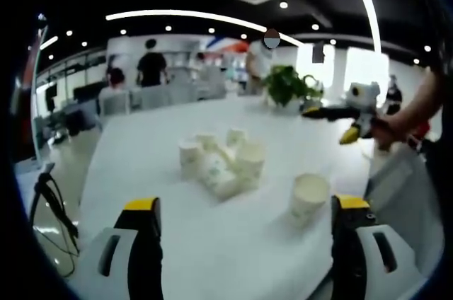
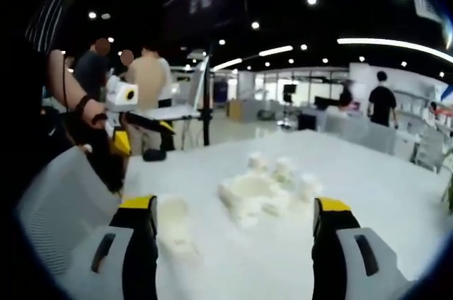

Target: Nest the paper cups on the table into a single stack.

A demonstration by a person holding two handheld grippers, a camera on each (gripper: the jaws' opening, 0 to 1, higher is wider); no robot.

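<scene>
Several white paper cups (image 1: 223,162) lie in a loose heap in the middle of the white table (image 1: 141,165), some upright and some tipped. One single cup (image 1: 309,197) stands apart, close to my left gripper's right jaw. My left gripper (image 1: 245,209) is open and empty, short of the heap. In the right gripper view the heap (image 2: 265,190) sits ahead and the lone cup (image 2: 173,222) stands by the left jaw. My right gripper (image 2: 235,209) is open and empty. Each gripper shows in the other's view, held up off the table: the right one (image 1: 330,123) and the left one (image 2: 144,135).
A green potted plant (image 1: 287,84) stands at the table's far edge. A pale chair (image 2: 56,201) is beside the table near the person's arm. A black stand (image 2: 205,102) rises behind the table. Black cables (image 1: 53,208) hang off one side. People stand in the background.
</scene>
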